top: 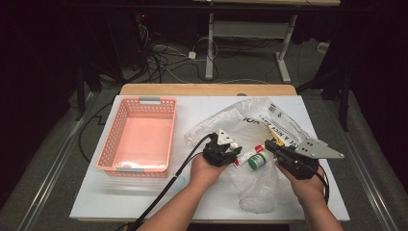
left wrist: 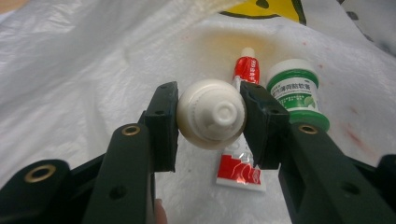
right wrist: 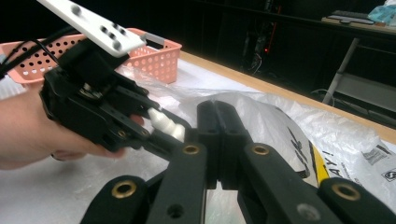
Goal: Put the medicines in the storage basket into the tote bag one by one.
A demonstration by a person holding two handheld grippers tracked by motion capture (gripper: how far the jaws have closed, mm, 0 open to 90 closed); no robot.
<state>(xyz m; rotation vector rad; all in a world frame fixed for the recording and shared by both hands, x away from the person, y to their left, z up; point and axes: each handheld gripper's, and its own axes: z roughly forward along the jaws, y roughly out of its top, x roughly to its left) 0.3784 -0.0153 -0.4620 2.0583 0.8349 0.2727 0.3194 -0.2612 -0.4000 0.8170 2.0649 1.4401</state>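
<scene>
My left gripper [top: 234, 148] is shut on a small white bottle [left wrist: 211, 114], seen cap-end on between the two pads. It hovers just above a red-and-white tube [left wrist: 243, 154] and a green-and-white jar [left wrist: 294, 91], which lie on a white plastic bag [top: 240, 120]. In the right gripper view, the left gripper [right wrist: 164, 125] reaches in with the white bottle [right wrist: 164, 122] at its tip. My right gripper [right wrist: 223, 112] has its jaws pressed together on a fold of the bag [right wrist: 280, 126] at the bag's right side [top: 268, 143].
A pink perforated basket [top: 139, 134] stands to the left on the white tabletop [top: 96, 197]. The bag spreads over the middle and right of the table. Cables trail from both grippers toward the near edge.
</scene>
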